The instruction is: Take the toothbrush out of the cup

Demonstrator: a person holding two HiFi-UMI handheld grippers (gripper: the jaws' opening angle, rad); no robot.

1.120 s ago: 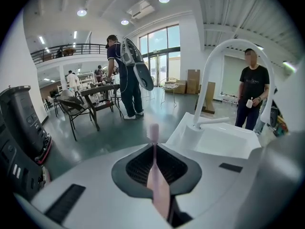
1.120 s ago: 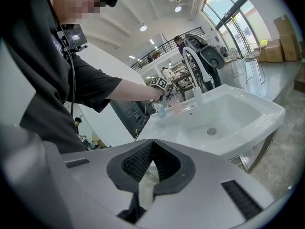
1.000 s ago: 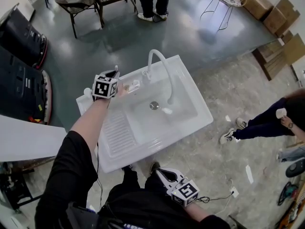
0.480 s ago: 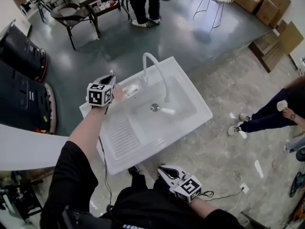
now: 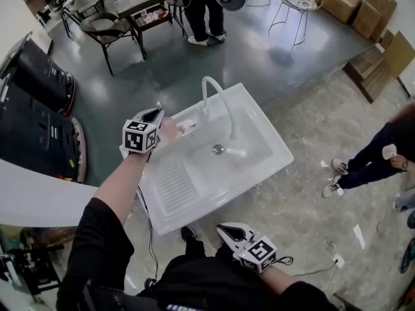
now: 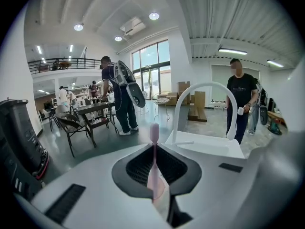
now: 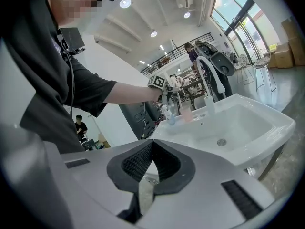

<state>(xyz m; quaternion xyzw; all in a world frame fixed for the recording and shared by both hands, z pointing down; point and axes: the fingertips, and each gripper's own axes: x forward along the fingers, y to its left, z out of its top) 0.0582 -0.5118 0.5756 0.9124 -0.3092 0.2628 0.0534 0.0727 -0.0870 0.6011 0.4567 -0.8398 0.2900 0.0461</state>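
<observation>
My left gripper [image 5: 154, 115] is shut on a pink toothbrush [image 6: 154, 132], which stands upright between its jaws with the head above the tips. It hovers over the back left corner of the white sink unit [image 5: 272, 167], just above a pinkish cup [image 5: 170, 132] on the ledge. From the right gripper view the cup [image 7: 196, 114] shows beside a blue item [image 7: 172, 119], with the left gripper [image 7: 165, 86] above them. My right gripper [image 5: 227, 232] hangs low in front of the sink, close to my body, shut with nothing in it [image 7: 150, 146].
A curved white faucet [image 5: 217, 92] rises at the sink's back edge. A drainboard [image 5: 175, 186] lies left of the basin. Black machines [image 5: 32, 115] stand to the left, a table and chairs [image 5: 110, 11] behind. People stand behind the sink [image 5: 204, 5] and at right [image 5: 382, 154].
My left gripper has risen with the toothbrush, lifting away from the cup on the sink ledge. The right gripper has hardly moved.
</observation>
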